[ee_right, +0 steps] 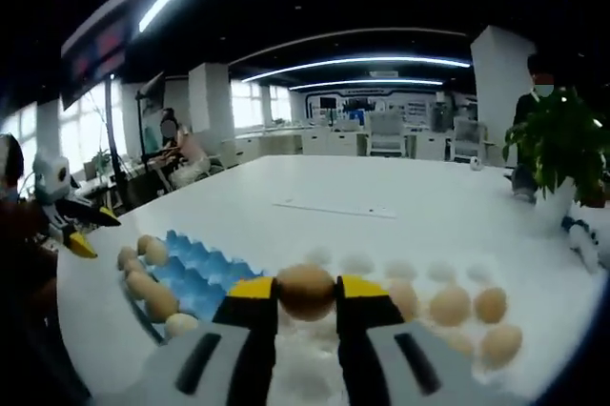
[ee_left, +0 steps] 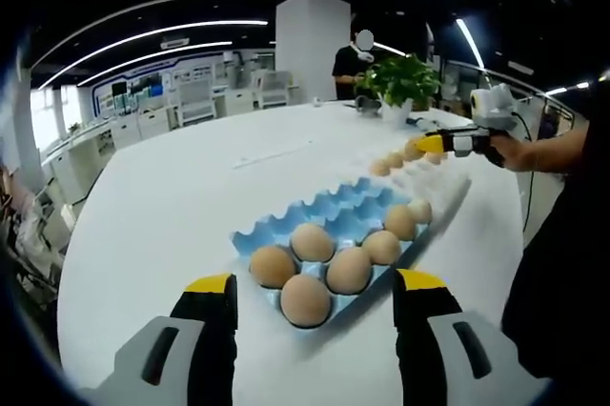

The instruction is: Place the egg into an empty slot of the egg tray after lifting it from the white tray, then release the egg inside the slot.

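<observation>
Right gripper (ee_right: 306, 297) clamping egg (ee_right: 306, 290) (brown), blue egg tray (ee_right: 195, 271) left, potted plant (ee_right: 562, 144) beyond

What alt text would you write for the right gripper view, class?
The right tongs grip a brown egg above a white tray still holding several eggs. A blue egg tray, partly filled, lies to the left on the white table.

Bright ceiling strips (ee_left: 152, 34), window glare, fisheye bending; right gripper view blurred.
</observation>
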